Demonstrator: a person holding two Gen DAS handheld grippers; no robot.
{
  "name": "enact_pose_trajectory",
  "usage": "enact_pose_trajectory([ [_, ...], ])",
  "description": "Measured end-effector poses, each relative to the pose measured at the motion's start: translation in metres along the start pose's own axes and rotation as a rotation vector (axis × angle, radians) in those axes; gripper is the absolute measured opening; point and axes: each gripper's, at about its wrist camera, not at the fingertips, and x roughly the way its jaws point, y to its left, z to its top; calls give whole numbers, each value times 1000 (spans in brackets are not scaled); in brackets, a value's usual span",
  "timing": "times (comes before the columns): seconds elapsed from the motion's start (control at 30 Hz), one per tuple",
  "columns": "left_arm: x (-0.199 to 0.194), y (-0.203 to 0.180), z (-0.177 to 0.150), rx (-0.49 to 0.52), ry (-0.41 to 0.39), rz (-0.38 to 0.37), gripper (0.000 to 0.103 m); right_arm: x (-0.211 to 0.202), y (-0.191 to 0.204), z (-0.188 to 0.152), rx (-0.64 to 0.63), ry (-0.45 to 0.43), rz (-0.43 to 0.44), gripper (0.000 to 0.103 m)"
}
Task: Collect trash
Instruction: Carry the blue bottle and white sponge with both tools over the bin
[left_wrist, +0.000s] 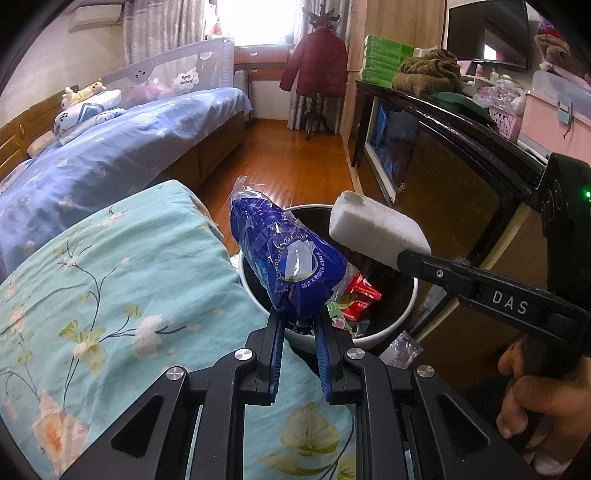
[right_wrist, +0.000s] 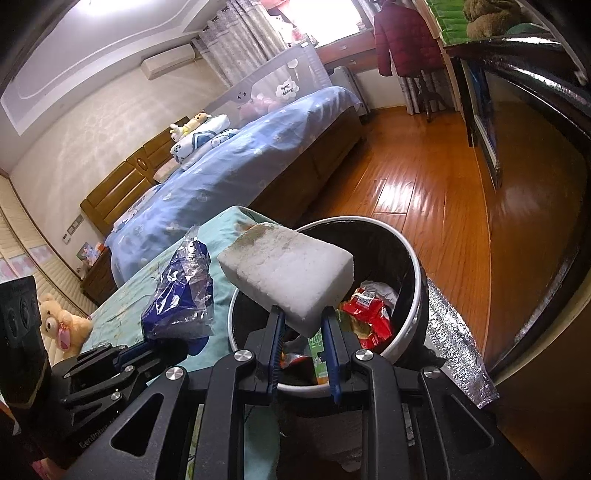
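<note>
The left gripper (left_wrist: 298, 318) was clamped on the lower end of a crumpled blue plastic wrapper (left_wrist: 291, 269), which stood up from between its fingers and leaned over the near rim of a white bin (left_wrist: 388, 325). The wrapper carried white print and a clear patch, and its twisted top end pointed up and away. The right gripper (right_wrist: 303, 320) pinched one corner of a white foam block (right_wrist: 288, 273), stained brownish at its far end, and held it tilted above the mouth of the bin. From the left wrist camera the same block (left_wrist: 376, 225) showed at the end of the right gripper's black arm, which bore the letters DAS, and a hand (left_wrist: 535, 398) gripped the handle at the lower right.

The bin had a dark lining and already held a red snack packet (right_wrist: 369, 317), a green carton (right_wrist: 318, 350) and other scraps. It stood on the wooden floor (left_wrist: 295, 158), just beside a turquoise quilt (left_wrist: 110, 295) with a flower print. A silver foil bag (right_wrist: 454, 350) lay on the floor against the bin's far side, next to a dark cabinet (left_wrist: 443, 177). Beyond the quilt was a bed with a blue cover (left_wrist: 110, 155), and a red coat (left_wrist: 317, 62) hung near the window.
</note>
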Motion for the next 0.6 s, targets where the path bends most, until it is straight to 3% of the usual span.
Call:
enact_pose_trajectory([
  [0.6, 16, -3, 13, 8, 29, -13, 15, 17, -11, 13, 6, 29, -33, 20],
])
